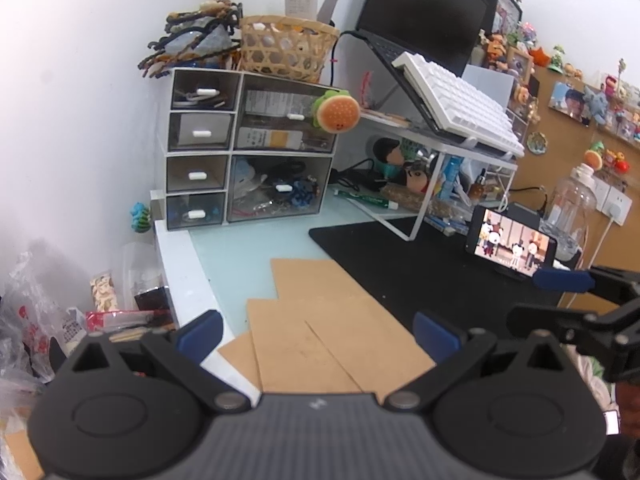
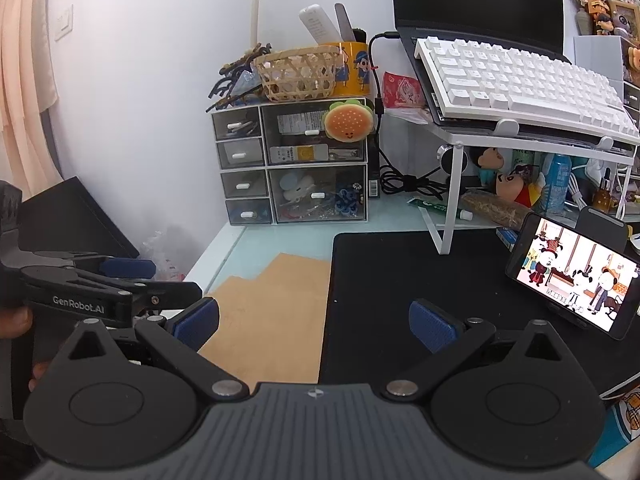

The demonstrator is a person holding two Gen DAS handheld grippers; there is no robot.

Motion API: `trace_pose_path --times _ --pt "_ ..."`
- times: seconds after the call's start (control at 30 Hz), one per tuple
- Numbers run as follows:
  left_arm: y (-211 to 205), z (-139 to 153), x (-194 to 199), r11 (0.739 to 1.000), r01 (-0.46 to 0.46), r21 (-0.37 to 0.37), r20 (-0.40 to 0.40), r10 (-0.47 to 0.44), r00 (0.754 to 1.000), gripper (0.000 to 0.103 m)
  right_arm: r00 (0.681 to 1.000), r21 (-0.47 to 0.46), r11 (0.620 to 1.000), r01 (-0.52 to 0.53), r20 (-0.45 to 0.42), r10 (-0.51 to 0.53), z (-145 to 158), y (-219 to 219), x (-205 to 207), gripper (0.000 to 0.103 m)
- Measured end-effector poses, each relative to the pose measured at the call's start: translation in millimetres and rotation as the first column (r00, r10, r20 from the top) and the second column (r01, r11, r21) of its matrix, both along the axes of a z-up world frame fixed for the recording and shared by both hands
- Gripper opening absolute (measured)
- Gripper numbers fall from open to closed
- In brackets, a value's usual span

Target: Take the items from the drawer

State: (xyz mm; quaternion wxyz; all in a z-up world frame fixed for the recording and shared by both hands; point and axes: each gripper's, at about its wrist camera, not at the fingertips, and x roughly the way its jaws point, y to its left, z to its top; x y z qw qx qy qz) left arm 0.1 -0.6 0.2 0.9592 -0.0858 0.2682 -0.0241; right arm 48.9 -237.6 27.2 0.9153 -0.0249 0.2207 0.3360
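Observation:
A small white drawer cabinet (image 1: 244,148) with several clear-fronted drawers stands at the desk's back left; it also shows in the right wrist view (image 2: 294,164). All its drawers are closed, with small items visible inside. A burger plush (image 1: 336,111) hangs at its upper right corner. My left gripper (image 1: 318,334) is open and empty, held above brown cardboard sheets (image 1: 316,332) well short of the cabinet. My right gripper (image 2: 314,326) is open and empty, over the black mat's left edge. The left gripper's fingers (image 2: 128,268) show at the left of the right wrist view.
A wicker basket (image 1: 286,48) and hair clips sit on top of the cabinet. A white stand (image 2: 520,136) carries a keyboard and laptop. A phone (image 2: 576,276) playing video leans at the right on the black mat (image 2: 420,280). Bags lie off the desk's left edge.

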Motion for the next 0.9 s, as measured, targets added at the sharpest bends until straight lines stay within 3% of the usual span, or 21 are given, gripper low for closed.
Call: trace_pose_path --times 0.17,0.43,0.67,0.8,0.9 --pt "-7 2 1 1.0 0.009 0.028 0.019 -0.009 1.0 0.103 1.0 0.001 1.0 -0.006 -0.02 0.006 0 1 4 0.103" --pt "-2 1 -1 1.0 -0.01 -0.002 0.026 0.01 1.0 0.103 0.999 0.003 1.0 -0.015 -0.048 0.015 1 2 10 0.103" --pt "0 0 3 1.0 -0.022 -0.013 0.027 0.022 0.999 0.103 1.0 0.014 1.0 0.011 -0.006 -0.011 2 7 15 0.103" --pt "2 1 6 0.999 -0.038 -0.019 0.026 0.039 0.999 0.103 0.998 0.025 1.0 0.011 -0.058 -0.009 -2 8 26 0.103" --pt "1 0 8 0.999 -0.046 -0.015 0.024 0.047 0.999 0.103 0.999 0.012 1.0 -0.003 -0.048 0.004 -5 10 29 0.103"
